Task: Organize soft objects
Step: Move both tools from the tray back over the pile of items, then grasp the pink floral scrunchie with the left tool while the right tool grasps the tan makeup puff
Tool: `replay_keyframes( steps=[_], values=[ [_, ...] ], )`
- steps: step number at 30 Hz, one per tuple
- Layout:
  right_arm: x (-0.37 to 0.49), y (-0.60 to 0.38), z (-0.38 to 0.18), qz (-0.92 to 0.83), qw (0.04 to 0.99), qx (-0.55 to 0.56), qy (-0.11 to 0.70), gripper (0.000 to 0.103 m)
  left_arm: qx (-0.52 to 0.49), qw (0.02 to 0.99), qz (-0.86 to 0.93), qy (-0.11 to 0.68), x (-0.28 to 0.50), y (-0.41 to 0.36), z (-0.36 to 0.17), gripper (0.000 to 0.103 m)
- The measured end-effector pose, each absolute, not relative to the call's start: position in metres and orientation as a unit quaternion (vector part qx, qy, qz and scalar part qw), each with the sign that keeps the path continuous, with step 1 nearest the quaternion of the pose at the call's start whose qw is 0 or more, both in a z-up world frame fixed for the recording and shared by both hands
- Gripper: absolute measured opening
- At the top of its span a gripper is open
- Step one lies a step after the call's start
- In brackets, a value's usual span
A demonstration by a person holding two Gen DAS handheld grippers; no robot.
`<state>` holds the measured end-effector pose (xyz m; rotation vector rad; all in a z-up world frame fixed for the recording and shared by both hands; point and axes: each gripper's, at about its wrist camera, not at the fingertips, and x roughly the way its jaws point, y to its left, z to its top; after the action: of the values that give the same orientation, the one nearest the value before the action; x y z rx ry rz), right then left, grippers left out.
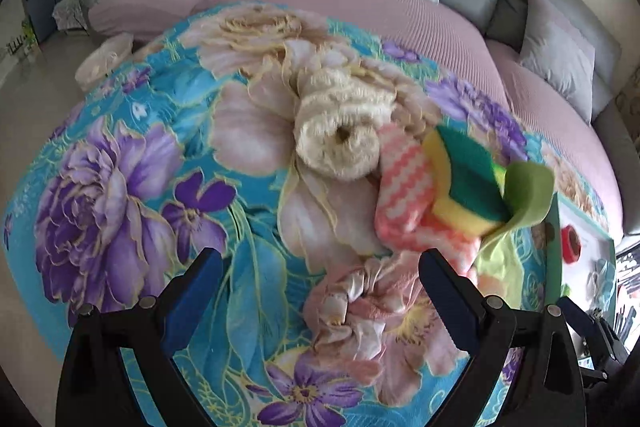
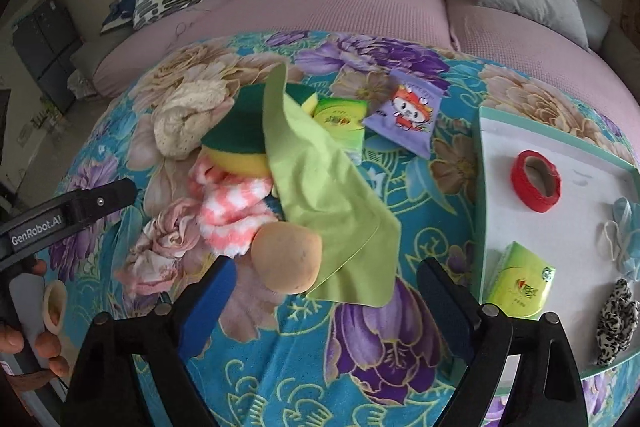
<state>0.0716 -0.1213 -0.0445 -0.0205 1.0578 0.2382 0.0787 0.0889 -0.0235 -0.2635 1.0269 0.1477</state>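
A pile of soft things lies on the floral cloth: a cream knit roll (image 1: 340,125), a pink-and-white fuzzy cloth (image 1: 404,199), a yellow-green sponge (image 1: 468,183), a light green cloth (image 2: 320,187), a pink satin scrunchie (image 1: 356,307) and a peach round sponge (image 2: 288,257). My left gripper (image 1: 320,291) is open and empty, with the scrunchie between its fingers. My right gripper (image 2: 326,299) is open and empty, just before the peach sponge and the green cloth's edge. A white tray (image 2: 486,187) at the right holds red tape (image 2: 536,183), a tissue pack (image 2: 520,283) and hair ties.
A green tissue pack (image 2: 340,117) and a purple cartoon pouch (image 2: 408,111) lie behind the pile. A pink-covered sofa (image 2: 340,7) with grey cushions runs along the back. The left gripper's body (image 2: 68,219) shows at the left edge of the right wrist view.
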Motion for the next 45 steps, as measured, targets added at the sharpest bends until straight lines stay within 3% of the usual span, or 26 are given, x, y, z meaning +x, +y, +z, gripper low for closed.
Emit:
replay_keyframes(
  steps=[9, 13, 15, 18, 27, 30, 45],
  values=[
    [0.075, -0.106, -0.064, 0.145, 0.843, -0.019, 0.518, 0.082, -0.111, 0.822, 0.056, 0.555, 0.077, 0.080, -0.068, 0.098],
    [0.078, -0.098, -0.069, 0.153, 0.841, -0.032, 0.518, 0.072, -0.103, 0.818, 0.043, 0.564, 0.077, 0.075, -0.076, 0.095],
    [0.079, -0.094, -0.071, 0.154, 0.840, -0.040, 0.519, 0.066, -0.095, 0.816, 0.035, 0.569, 0.077, 0.071, -0.079, 0.082],
    [0.080, -0.091, -0.074, 0.156, 0.837, -0.049, 0.522, 0.056, -0.092, 0.813, 0.019, 0.575, 0.078, 0.064, -0.082, 0.072],
    [0.084, -0.092, -0.080, 0.160, 0.833, -0.041, 0.529, 0.050, -0.072, 0.814, -0.013, 0.577, 0.084, 0.050, -0.088, 0.032],
    [0.084, -0.094, -0.080, 0.163, 0.832, -0.035, 0.529, 0.049, -0.075, 0.816, -0.020, 0.574, 0.085, 0.048, -0.088, 0.024],
    [0.070, -0.144, -0.029, 0.148, 0.866, 0.034, 0.476, 0.049, -0.047, 0.881, 0.008, 0.470, 0.063, 0.056, -0.005, 0.020]
  ],
)
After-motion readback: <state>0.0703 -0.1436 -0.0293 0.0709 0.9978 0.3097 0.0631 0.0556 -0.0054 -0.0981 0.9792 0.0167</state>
